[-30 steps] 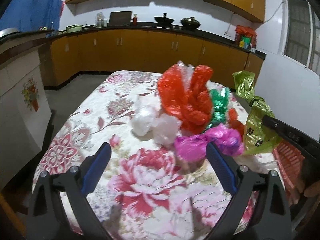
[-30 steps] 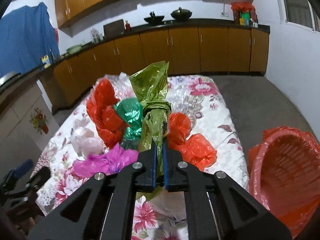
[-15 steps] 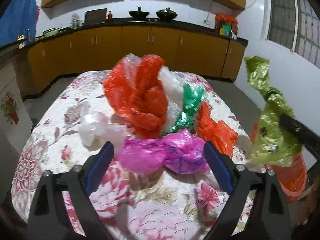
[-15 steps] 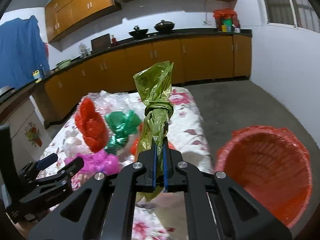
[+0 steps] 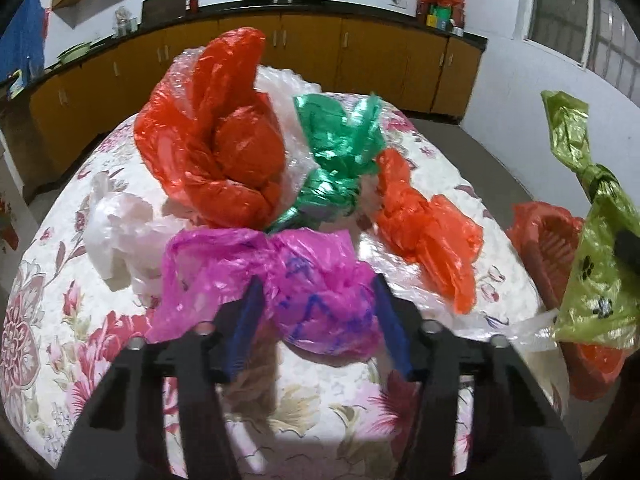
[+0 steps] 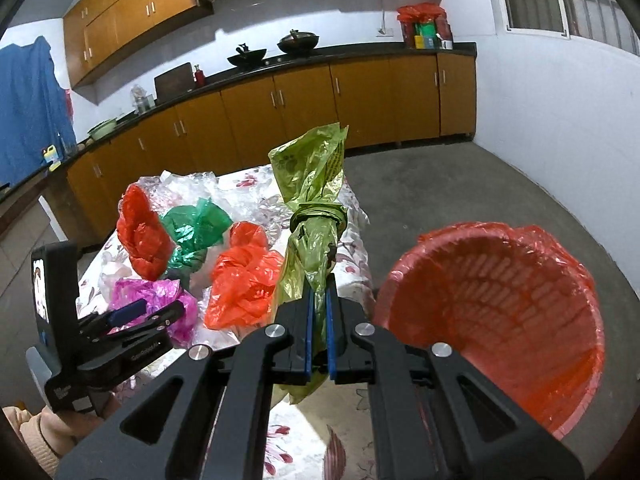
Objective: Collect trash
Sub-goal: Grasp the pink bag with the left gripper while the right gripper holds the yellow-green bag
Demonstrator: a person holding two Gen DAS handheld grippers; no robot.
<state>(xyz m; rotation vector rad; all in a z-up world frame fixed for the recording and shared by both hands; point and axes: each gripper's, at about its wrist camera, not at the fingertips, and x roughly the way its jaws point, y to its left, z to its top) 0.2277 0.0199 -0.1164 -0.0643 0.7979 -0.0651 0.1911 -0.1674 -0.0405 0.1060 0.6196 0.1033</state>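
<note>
the magenta bag [image 5: 280, 280] lies crumpled at the near edge of the pile on the flowered table [image 5: 60, 280], just in front of the large red bag [image 5: 216, 140] and the green bag [image 5: 340, 152]. it is judged very light, soft and slick — thin film that collapses under pressure and can slide out of a shallow pinch. the left gripper [image 5: 316, 316] is closing, its blue pads either side of the bag's bunched right lobe; whether the pads already press the film cannot be told. a hold on that thick, gathered wad is judged better than one on a loose flap. the right gripper [image 6: 318, 332] is clamped on the olive-green bag [image 6: 312, 200] below its knot — held up beside the red basket [image 6: 500, 300], which stands off the table's far side.
</note>
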